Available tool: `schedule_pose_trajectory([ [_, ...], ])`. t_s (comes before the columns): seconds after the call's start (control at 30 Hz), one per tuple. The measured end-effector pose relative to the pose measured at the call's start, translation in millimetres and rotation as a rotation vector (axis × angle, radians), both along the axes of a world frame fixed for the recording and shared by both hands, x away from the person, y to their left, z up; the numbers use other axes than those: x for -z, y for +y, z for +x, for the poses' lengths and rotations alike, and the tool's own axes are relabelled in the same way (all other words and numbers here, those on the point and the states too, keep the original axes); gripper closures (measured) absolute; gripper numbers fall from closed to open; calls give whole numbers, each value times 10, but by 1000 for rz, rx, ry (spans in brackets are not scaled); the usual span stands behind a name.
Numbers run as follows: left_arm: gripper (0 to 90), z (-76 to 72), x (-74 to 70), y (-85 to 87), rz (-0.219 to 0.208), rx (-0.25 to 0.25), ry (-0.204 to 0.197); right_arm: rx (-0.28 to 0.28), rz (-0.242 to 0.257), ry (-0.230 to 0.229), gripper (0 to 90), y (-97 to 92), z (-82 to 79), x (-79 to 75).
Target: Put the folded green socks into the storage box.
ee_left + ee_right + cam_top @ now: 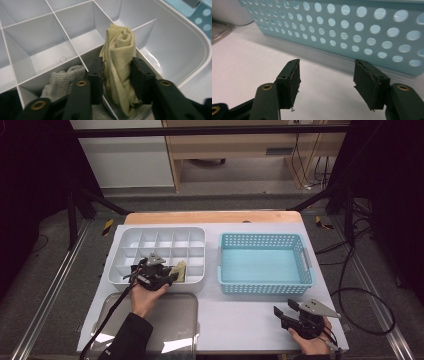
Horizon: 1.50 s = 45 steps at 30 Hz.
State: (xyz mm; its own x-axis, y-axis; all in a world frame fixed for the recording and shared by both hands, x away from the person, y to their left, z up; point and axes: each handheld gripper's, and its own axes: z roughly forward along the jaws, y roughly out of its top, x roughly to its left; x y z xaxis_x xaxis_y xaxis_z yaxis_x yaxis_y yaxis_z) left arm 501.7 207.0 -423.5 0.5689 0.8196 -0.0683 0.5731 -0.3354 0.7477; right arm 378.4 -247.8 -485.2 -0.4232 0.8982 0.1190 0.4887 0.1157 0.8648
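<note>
Bench: white top [240, 315] with a wooden far edge; dark floor, cables and black frame posts around it.
Left hand-held gripper [117, 72]: jaws either side of the rolled yellow cloth [120, 62], whether pressing it I cannot tell.
Yellow cloth: upright in a near-right compartment of the white divided tray [120, 245].
Grey cloth [62, 80]: neighbouring compartment.
Right hand-held gripper [327, 85]: spread, empty, near the blue basket [265, 287].
Metal tray [175, 320]: near left.

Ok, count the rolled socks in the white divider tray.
2. A yellow rolled sock stands in a front-row compartment of the divider tray, between the left tool's jaws; a grey rolled sock sits in the adjoining compartment. Others may be hidden.
</note>
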Motion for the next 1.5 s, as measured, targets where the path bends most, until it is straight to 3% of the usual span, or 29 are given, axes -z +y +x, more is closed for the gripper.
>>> schedule_pose_trajectory([
  [0.17, 565, 26, -75, 4, -29, 2, -22, -3, 2, 0, 387, 7, 3, -3],
  [0.27, 617, 67, -94, -29, -29, -7, -33, -3, 1, 1, 389, 7, 5, 3],
  [0.53, 816, 118, -6, -144, 40, -2, 2, -7, -2, 2, 392, 7, 6, 4],
  [0.77, 834, 143, -11, -125, 38, 23, 57, -11, -4, 6, 395, 21, 10, 5],
  [0.9, 803, 123, -17, -129, 43, 23, 47, -13, -6, 7, 394, 29, 12, 7],
  [1.03, 695, 73, -94, -113, 1, 14, 1, -14, -2, 5, 394, 26, 10, 5],
  [1.1, 710, 53, -148, -106, -32, 12, -29, -12, 0, 5, 395, 23, 11, 6],
  [1.2, 765, 73, -196, -135, -19, -5, -54, -13, -4, 8, 402, 28, 11, 5],
  [1.33, 857, 149, -154, -208, -19, -16, -32, -16, -7, 5, 410, 32, 13, 6],
  [1.5, 896, 189, -32, -283, 34, -15, 17, -21, -3, 6, 417, 33, 9, 6],
])
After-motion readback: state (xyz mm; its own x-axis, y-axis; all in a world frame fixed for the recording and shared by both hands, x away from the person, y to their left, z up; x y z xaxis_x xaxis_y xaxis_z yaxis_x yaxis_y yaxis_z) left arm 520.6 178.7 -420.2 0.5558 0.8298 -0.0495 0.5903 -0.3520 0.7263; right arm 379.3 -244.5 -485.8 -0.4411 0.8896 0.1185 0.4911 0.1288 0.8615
